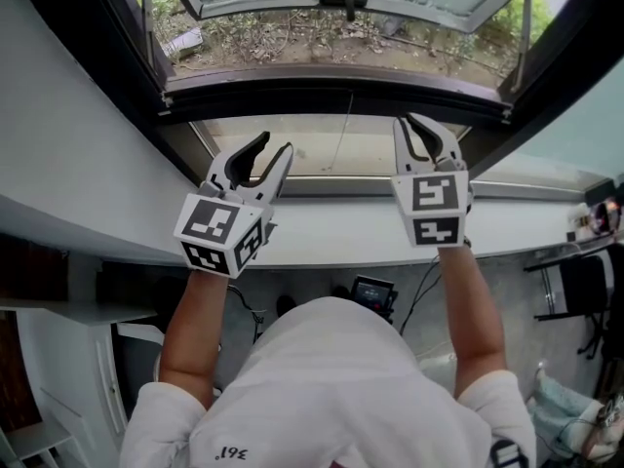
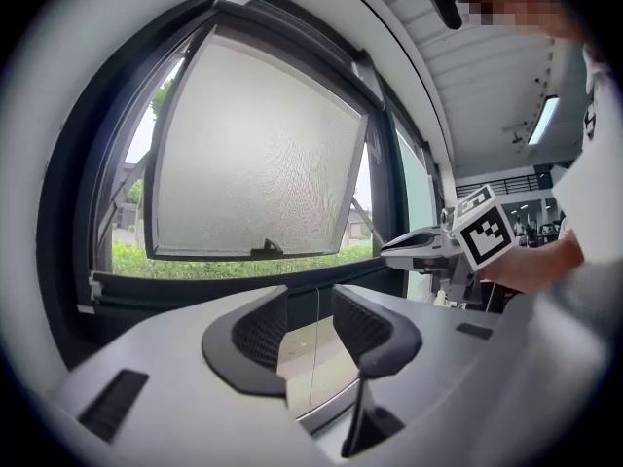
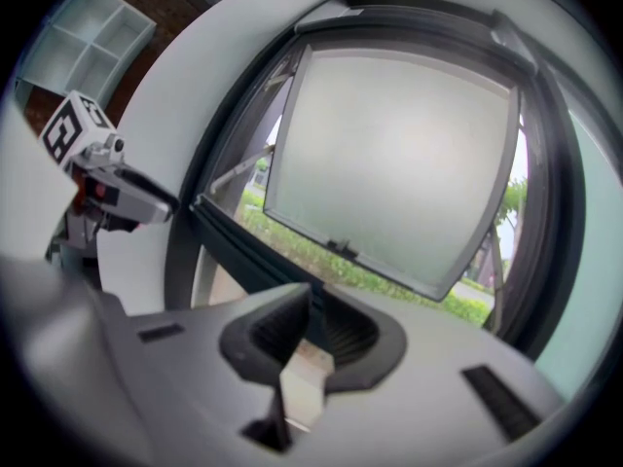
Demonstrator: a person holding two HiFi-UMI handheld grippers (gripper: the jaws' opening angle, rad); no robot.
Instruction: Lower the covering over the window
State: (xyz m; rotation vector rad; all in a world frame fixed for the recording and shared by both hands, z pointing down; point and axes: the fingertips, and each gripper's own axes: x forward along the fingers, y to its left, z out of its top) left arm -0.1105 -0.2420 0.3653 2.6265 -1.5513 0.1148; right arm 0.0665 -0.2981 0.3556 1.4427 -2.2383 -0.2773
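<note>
A person holds two hand-held grippers up to an open window. The left gripper [image 1: 275,144] has its fingers [image 2: 255,343] standing apart and clamped on nothing. A thin pale cord [image 2: 315,343] hangs straight down through the gap between them, and neither pad is seen to touch it. The right gripper [image 1: 408,122] has its fingers [image 3: 265,334] all but together, with only a slit between the pads and nothing to be seen in it. Each finger is a curved grey plastic shell lined with a dark, grooved pad. Behind each pair of fingers sits a white marker cube [image 1: 216,230] printed with black squares. Beyond both sets of fingertips a frosted, stippled pane [image 2: 258,154] tilts outward from a dark metal frame [image 1: 331,84], with a black handle [image 1: 343,0] on its lower edge. Below the fingers runs a smooth white sill [image 1: 322,227]. The covering itself shows in no view; only the cord is in sight, between the left fingers.
</note>
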